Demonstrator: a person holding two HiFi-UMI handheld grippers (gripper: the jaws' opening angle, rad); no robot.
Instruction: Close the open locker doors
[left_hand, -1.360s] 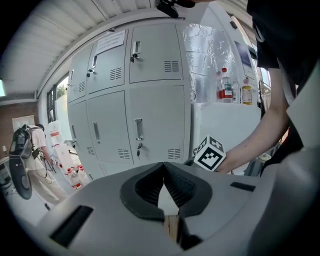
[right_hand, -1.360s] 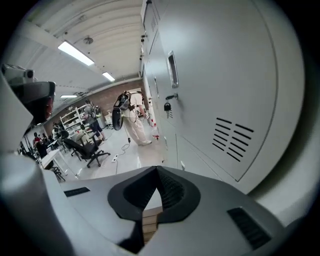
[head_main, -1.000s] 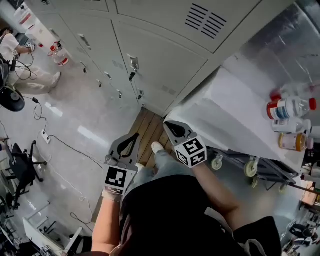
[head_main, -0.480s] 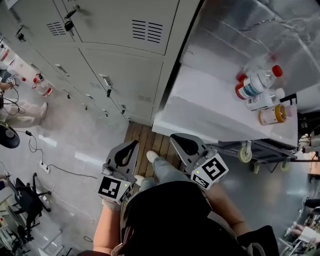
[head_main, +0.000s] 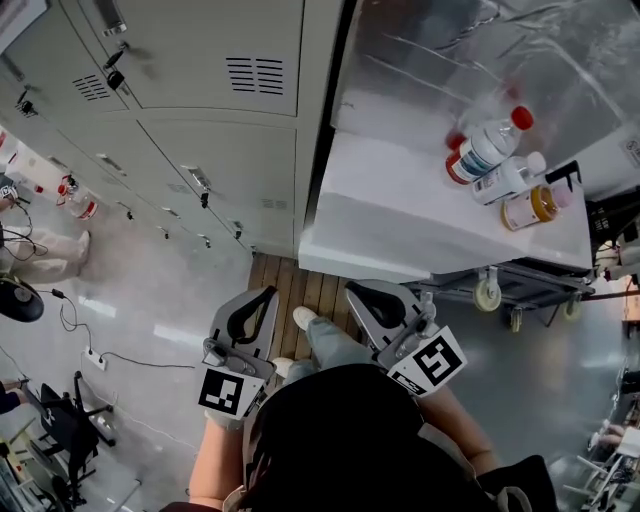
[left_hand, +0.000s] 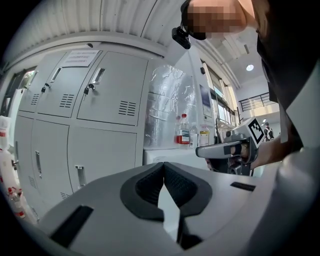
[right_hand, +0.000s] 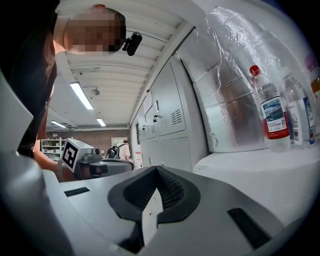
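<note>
A bank of grey lockers (head_main: 215, 120) fills the upper left of the head view; every door I can see there lies flush. My left gripper (head_main: 268, 294) and right gripper (head_main: 352, 291) hang side by side over my legs, short of the lockers, both shut and empty. In the left gripper view the shut jaws (left_hand: 163, 166) point at the locker doors (left_hand: 102, 107), with the right gripper (left_hand: 225, 149) off to the right. The right gripper view has its shut jaws (right_hand: 157, 171) aimed along the locker row (right_hand: 167, 120), and the left gripper (right_hand: 95, 162) shows at left.
A white wheeled cart (head_main: 400, 215) stands right of the lockers, carrying bottles (head_main: 490, 150) beside a foil-wrapped block (head_main: 450, 50). Wooden boards (head_main: 290, 285) lie at the locker base. A seated person (head_main: 30, 240), a fire extinguisher (head_main: 75, 200), an office chair (head_main: 70, 420) and floor cables are at left.
The head view has swung, sliding the lockers up and left and the cart toward the middle. Both grippers stay shut and empty; the right one drifted slightly right.
</note>
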